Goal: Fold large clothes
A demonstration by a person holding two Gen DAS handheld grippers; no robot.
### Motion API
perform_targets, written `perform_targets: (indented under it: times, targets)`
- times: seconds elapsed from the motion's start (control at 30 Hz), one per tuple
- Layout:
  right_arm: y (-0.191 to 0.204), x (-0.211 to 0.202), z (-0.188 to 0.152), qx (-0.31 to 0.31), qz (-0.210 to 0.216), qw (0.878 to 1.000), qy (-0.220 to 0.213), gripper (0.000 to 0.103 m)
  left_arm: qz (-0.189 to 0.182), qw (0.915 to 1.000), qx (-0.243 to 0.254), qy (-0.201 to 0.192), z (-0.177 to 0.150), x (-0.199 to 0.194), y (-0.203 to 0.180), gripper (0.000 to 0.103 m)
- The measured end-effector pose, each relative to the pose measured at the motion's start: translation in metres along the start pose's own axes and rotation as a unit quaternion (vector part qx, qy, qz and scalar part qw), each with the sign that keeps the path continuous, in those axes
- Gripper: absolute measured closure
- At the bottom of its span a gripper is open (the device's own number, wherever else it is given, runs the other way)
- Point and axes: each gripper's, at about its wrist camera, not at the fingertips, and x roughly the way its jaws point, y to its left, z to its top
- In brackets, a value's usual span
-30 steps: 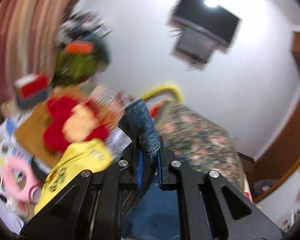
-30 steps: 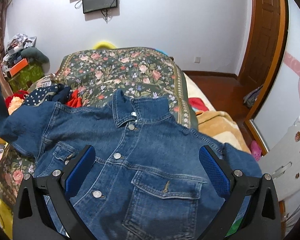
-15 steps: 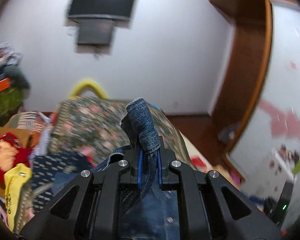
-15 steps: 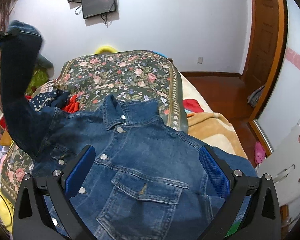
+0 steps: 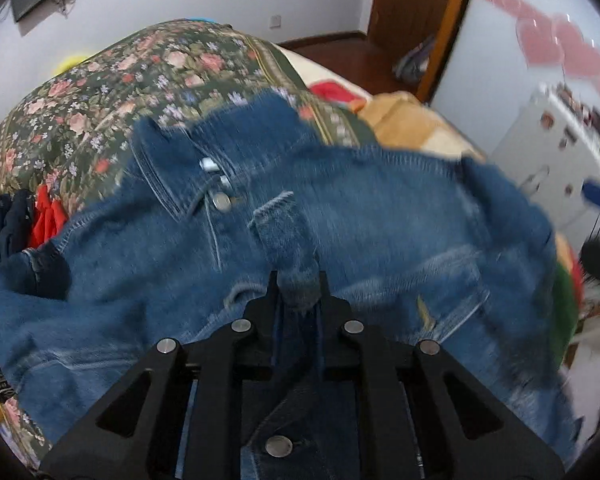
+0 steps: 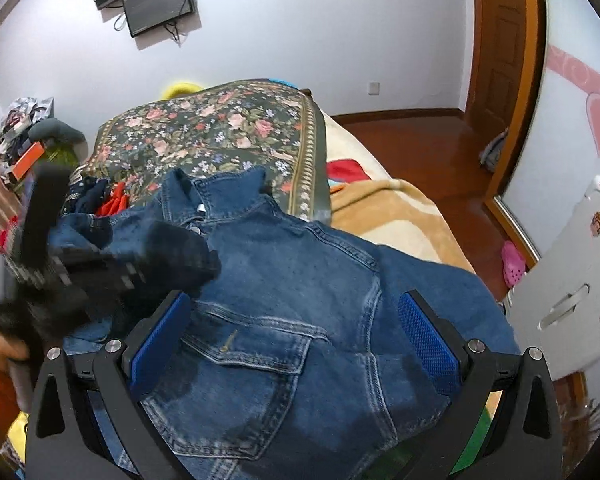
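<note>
A blue denim jacket (image 5: 400, 216) lies face up on the bed, collar toward the far side. In the left wrist view my left gripper (image 5: 300, 284) pinches the jacket's sleeve cuff (image 5: 286, 232) and holds it over the button line below the collar; its jaws are opening, with the cuff still between the pads. The right wrist view shows the same jacket (image 6: 308, 276), with the blurred left gripper (image 6: 196, 258) over its left chest. My right gripper (image 6: 294, 304) hovers open above the chest pocket with nothing between its fingers.
A floral bedspread (image 6: 220, 128) covers the far half of the bed, with a tan blanket (image 6: 384, 208) to the right. Red and navy clothes (image 6: 104, 200) are piled at the left. A white cabinet (image 6: 572, 280) and a wooden door (image 6: 500, 60) stand to the right.
The left gripper swung from high at the left, down and across, carrying the sleeve cuff over the jacket's front. The right gripper drifted a little over the jacket, still open.
</note>
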Motion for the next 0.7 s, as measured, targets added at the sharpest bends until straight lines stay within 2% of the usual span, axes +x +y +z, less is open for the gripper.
perform_targets:
  times: [0.17, 0.27, 0.33, 0.47, 0.53, 0.6, 0.7]
  targets:
    - [0.002, 0.007, -0.002, 0.0, 0.004, 1.0, 0.016, 0.0, -0.025, 0.9996, 0.011, 0.004, -0.008, -0.012, -0.003, 0.075]
    - [0.006, 0.009, -0.002, -0.003, 0.012, 1.0, 0.02, 0.0, -0.022, 0.9997, 0.002, -0.013, -0.003, -0.034, 0.006, 0.054]
    - [0.011, 0.01, -0.001, -0.007, 0.02, 1.0, 0.021, 0.0, -0.014, 0.9989, -0.011, -0.043, -0.006, -0.058, 0.016, 0.048]
    - [0.021, 0.02, 0.001, -0.01, 0.048, 0.998, 0.039, 0.0, 0.025, 0.9953, -0.04, -0.084, -0.021, -0.097, 0.053, 0.041]
    - [0.025, 0.031, 0.001, -0.005, 0.075, 0.995, 0.058, 0.0, 0.065, 0.9914, -0.063, -0.095, -0.039, -0.112, 0.081, 0.037]
    - [0.028, 0.046, 0.0, 0.004, 0.097, 0.992, 0.084, 0.0, 0.094, 0.9874, -0.087, -0.092, -0.059, -0.119, 0.108, 0.036]
    - [0.032, 0.067, -0.004, 0.02, 0.113, 0.986, 0.118, 0.0, 0.124, 0.9814, -0.131, -0.067, -0.092, -0.118, 0.148, 0.036]
